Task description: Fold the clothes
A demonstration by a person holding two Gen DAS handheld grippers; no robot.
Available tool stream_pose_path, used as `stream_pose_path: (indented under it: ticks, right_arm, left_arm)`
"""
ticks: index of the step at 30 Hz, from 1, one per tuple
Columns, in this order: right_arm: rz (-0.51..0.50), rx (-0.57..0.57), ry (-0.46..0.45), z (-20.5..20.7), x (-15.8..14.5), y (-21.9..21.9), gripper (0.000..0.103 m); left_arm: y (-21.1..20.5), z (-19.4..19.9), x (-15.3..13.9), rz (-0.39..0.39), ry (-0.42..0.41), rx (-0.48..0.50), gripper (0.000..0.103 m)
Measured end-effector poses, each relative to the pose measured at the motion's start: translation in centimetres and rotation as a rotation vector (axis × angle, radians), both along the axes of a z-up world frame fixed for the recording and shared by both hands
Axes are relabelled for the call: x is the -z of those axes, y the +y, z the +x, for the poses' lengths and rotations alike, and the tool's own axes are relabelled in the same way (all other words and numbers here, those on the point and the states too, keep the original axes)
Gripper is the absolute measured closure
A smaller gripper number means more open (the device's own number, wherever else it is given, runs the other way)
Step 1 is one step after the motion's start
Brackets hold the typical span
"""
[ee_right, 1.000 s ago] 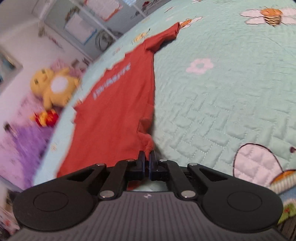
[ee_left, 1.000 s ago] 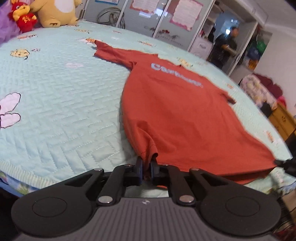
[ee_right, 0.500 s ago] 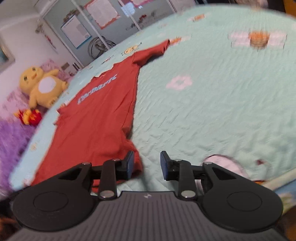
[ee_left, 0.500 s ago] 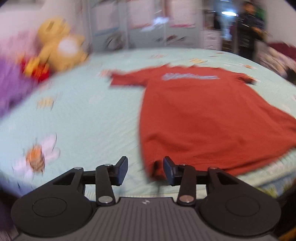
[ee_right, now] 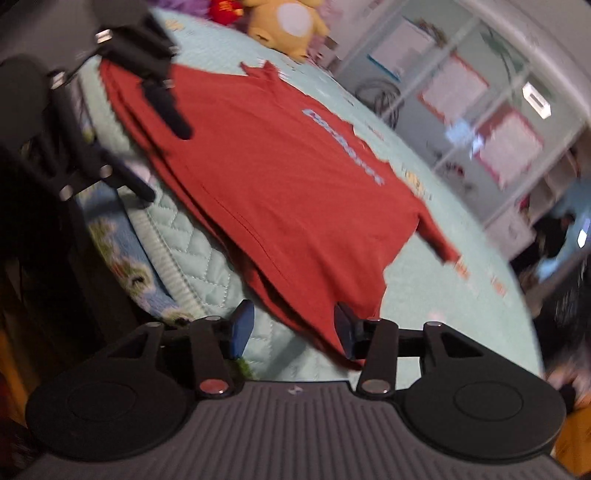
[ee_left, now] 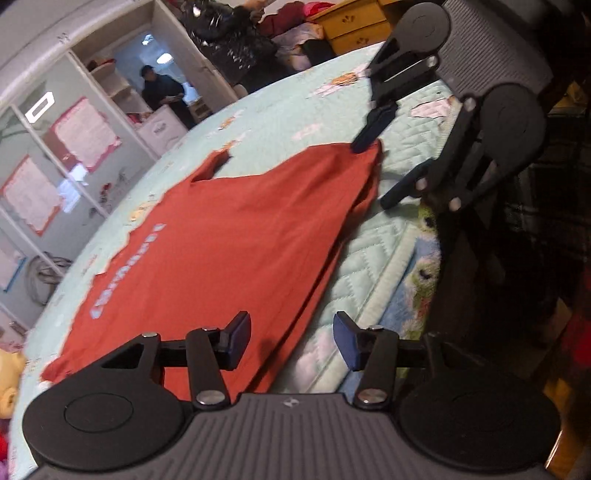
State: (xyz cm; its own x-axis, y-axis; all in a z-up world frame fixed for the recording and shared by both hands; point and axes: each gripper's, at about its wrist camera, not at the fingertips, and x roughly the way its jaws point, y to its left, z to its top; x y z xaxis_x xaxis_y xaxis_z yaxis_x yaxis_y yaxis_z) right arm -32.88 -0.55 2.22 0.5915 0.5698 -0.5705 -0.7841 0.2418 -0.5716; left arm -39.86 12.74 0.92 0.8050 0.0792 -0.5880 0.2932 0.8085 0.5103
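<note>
A red T-shirt (ee_left: 229,236) with pale lettering lies spread flat on a light green quilted bed (ee_left: 280,110), its hem at the near edge. It also shows in the right wrist view (ee_right: 280,184). My left gripper (ee_left: 291,338) is open and empty over one hem corner. My right gripper (ee_right: 293,328) is open and empty over the other hem corner. Each gripper shows in the other's view: the right gripper (ee_left: 384,162) at the far hem corner, the left gripper (ee_right: 162,147) likewise.
The bed edge with a printed side panel (ee_left: 417,280) drops off beside both grippers. A yellow plush toy (ee_right: 284,26) sits at the bed's far end. Cabinets with posters (ee_left: 55,162), a person (ee_left: 162,92) and a wooden dresser (ee_left: 354,29) stand beyond the bed.
Both grippers let go of the hem corners and opened wide. Both have turned inward along the hem and now face each other.
</note>
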Motion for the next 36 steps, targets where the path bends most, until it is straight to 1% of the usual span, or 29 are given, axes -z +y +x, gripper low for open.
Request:
stream_pose_path:
  ticks: [3, 5, 6, 9, 11, 12, 13, 14, 15, 16, 17, 18, 20, 22, 23, 25, 27, 30, 34, 36]
  right_arm:
    - [-0.028, -0.031, -0.056, 0.2, 0.7, 0.4, 0.051]
    - [-0.047, -0.056, -0.103, 0.1, 1.0, 0.6, 0.044]
    - [-0.050, -0.062, -0.124, 0.1, 1.1, 0.7, 0.043]
    - [-0.050, -0.092, -0.184, 0.1, 1.6, 1.2, 0.042]
    - [-0.043, -0.114, -0.225, -0.1, 2.2, 1.5, 0.042]
    - [-0.037, -0.121, -0.245, -0.2, 2.4, 1.6, 0.042]
    - [-0.028, -0.127, -0.262, -0.3, 2.5, 1.6, 0.044]
    - [-0.019, -0.132, -0.264, -0.4, 2.5, 1.6, 0.049]
    - [-0.010, -0.135, -0.247, -0.3, 2.3, 1.5, 0.057]
    - [0.000, -0.133, -0.225, -0.4, 2.1, 1.3, 0.080]
    - [0.013, -0.130, -0.214, -0.5, 1.9, 1.0, 0.102]
    - [0.026, -0.127, -0.203, -0.6, 1.6, 0.7, 0.103]
    - [0.058, -0.127, -0.164, -0.7, 0.9, 0.1, 0.103]
    - [0.085, -0.118, -0.082, -0.3, 0.0, -0.4, 0.103]
    - [0.085, -0.113, -0.050, -0.2, -0.2, -0.6, 0.103]
    - [0.061, -0.114, -0.011, 0.0, -0.1, -0.9, 0.103]
    - [0.020, -0.131, -0.004, -0.2, 0.4, -1.1, 0.103]
    - [-0.024, -0.142, 0.009, -0.5, 0.6, -1.4, 0.103]
    - [0.007, -0.104, 0.097, -0.3, -1.0, -2.4, 0.103]
    - [0.103, -0.061, 0.201, 0.4, -2.8, -2.8, 0.101]
  left_arm:
    - [0.1, 0.2, 0.4, -0.012, 0.012, 0.020, 0.049]
    - [0.1, 0.6, 0.4, -0.030, 0.015, 0.004, 0.043]
    - [0.1, 0.8, 0.3, -0.045, 0.016, -0.012, 0.040]
    - [0.5, 1.4, 0.4, -0.077, 0.015, -0.030, 0.036]
    - [0.1, 1.4, 0.6, -0.057, 0.002, -0.023, 0.036]
    - [0.1, 1.4, 0.5, -0.067, 0.003, -0.021, 0.037]
    - [0.2, 1.5, 0.4, -0.076, 0.003, -0.020, 0.046]
    - [0.3, 1.5, 0.3, -0.087, 0.004, -0.018, 0.053]
    - [0.5, 1.5, 0.1, -0.104, 0.006, -0.022, 0.068]
    - [0.7, 1.4, -0.1, -0.121, 0.008, -0.026, 0.079]
    - [1.0, 1.5, -0.3, -0.133, 0.006, -0.033, 0.084]
    - [1.3, 1.6, -0.5, -0.145, 0.004, -0.042, 0.088]
    - [2.0, 1.5, -0.9, -0.181, 0.008, -0.070, 0.093]
    - [2.6, 1.3, -1.2, -0.230, 0.028, -0.083, 0.097]
    - [2.7, 1.2, -1.2, -0.250, 0.045, -0.067, 0.097]
    - [2.3, 0.9, -0.8, -0.238, 0.082, -0.027, 0.098]
    - [1.5, 0.8, -0.3, -0.212, 0.104, 0.006, 0.098]
    - [1.2, 1.2, -0.2, -0.201, 0.124, 0.025, 0.098]
    - [1.9, 1.1, -1.0, -0.258, 0.154, 0.000, 0.096]
    - [2.9, 0.9, -1.9, -0.324, 0.156, -0.022, 0.094]
